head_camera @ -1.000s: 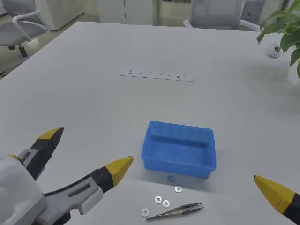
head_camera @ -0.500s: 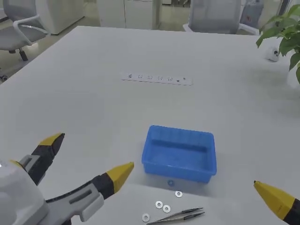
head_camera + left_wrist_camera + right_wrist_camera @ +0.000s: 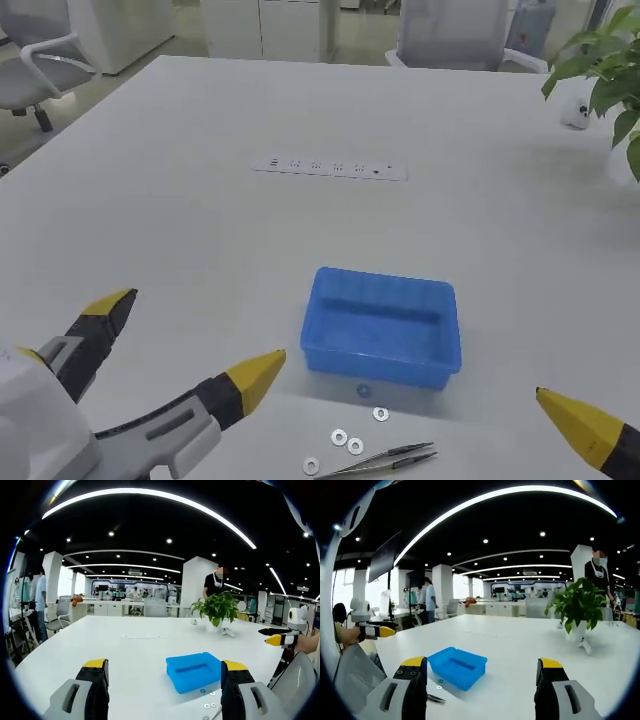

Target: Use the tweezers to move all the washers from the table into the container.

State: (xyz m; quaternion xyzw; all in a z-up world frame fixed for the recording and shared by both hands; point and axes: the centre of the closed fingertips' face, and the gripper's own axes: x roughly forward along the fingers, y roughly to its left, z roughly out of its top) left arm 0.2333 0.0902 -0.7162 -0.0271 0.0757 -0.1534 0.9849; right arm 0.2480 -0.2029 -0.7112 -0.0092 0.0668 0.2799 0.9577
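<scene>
We see the washers (image 3: 339, 437) scattered loose on the white table (image 3: 200, 230), just in front of the blue container (image 3: 385, 282), none of them inside it; the one closest to the container lies in the shadow of its front wall. The tweezers (image 3: 380, 460) lie flat on the table just beside the washers, on our side of them, and neither gripper touches them. The container sits upright and, as far as we can make out, holds nothing. The left gripper (image 3: 190, 333) hovers to the left of the container with its yellow-tipped jaws spread wide and nothing between them. The right gripper (image 3: 482, 664) is likewise spread wide and holds nothing, well off to the container's right. Farther along the table we see a white power strip (image 3: 330, 168), and a leafy green plant (image 3: 600, 80) stands at the far right.
</scene>
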